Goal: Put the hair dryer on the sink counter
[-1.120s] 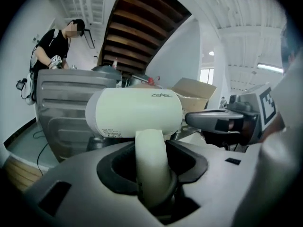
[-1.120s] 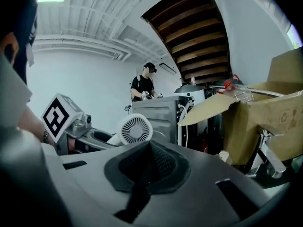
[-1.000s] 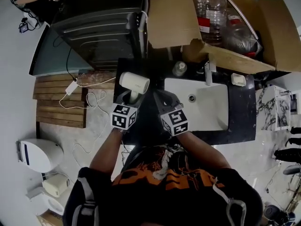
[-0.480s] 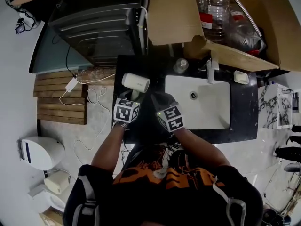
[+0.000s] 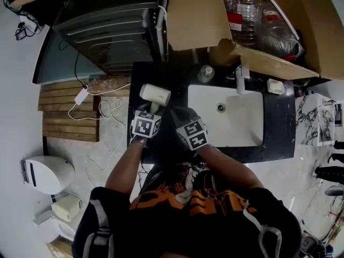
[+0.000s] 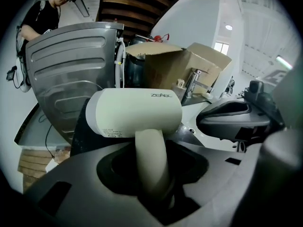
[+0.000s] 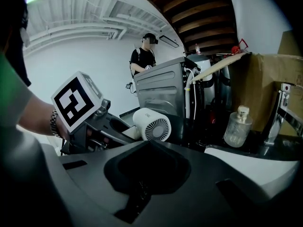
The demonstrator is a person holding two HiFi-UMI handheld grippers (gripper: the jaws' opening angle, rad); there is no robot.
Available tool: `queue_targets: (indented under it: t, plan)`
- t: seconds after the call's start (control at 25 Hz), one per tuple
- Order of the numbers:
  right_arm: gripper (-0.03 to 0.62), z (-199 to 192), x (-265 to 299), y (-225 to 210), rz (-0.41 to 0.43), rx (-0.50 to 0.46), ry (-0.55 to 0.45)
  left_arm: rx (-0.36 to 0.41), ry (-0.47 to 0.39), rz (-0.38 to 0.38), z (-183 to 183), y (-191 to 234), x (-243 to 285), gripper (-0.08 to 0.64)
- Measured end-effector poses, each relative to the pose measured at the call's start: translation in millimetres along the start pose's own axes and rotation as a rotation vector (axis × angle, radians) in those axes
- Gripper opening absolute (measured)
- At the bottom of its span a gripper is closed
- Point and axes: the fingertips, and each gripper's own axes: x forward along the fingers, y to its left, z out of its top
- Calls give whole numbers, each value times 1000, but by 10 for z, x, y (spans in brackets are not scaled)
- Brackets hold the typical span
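Observation:
A white hair dryer (image 5: pixel 155 94) hangs over the left end of the black sink counter (image 5: pixel 161 71). My left gripper (image 5: pixel 152 112) is shut on its handle. In the left gripper view the handle (image 6: pixel 150 162) runs down between the jaws and the barrel (image 6: pixel 137 112) lies crosswise above them. My right gripper (image 5: pixel 180 115) hovers just to the right over the counter's front, with jaws shut and nothing in them (image 7: pixel 149 145). The right gripper view shows the hair dryer's grille (image 7: pixel 155 127) and the left gripper (image 7: pixel 90 129) that holds it.
The white sink basin (image 5: pixel 236 117) fills the counter's middle, with a tap (image 5: pixel 240 79), a clear bottle (image 5: pixel 206 74) and a soap dish (image 5: pixel 274 86) behind it. An open cardboard box (image 5: pixel 199 15) overhangs the back. A grey appliance (image 5: pixel 113 31) stands on the left, cables (image 5: pixel 102 109) on the floor.
The right gripper has drifted a little left, closer to the left gripper. The left gripper keeps the hair dryer over the counter's left end, barely moved.

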Motion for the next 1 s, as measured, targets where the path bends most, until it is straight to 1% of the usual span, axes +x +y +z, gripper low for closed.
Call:
queue_targets:
  t: [0.2, 0.32, 0.48, 0.64, 0.84, 1.0]
  plan:
    - [14, -69, 29, -4, 5, -5, 14, 26, 40, 4, -64, -14, 61, 198]
    - [14, -90, 35, 9, 10, -5, 19, 40, 51, 3, -80, -27, 84, 198]
    - [14, -110, 51, 3, 14, 0, 23, 39, 78, 7, -104, -10, 123, 199]
    - [14, -152, 61, 17, 19, 3, 48, 47, 138, 6, -175, 16, 208, 202]
    - [14, -150, 53, 44, 30, 11, 58, 60, 180, 15, -192, 40, 216, 204]
    - [14, -171, 64, 78, 37, 9, 64, 86, 218, -2, -190, 14, 211, 214]
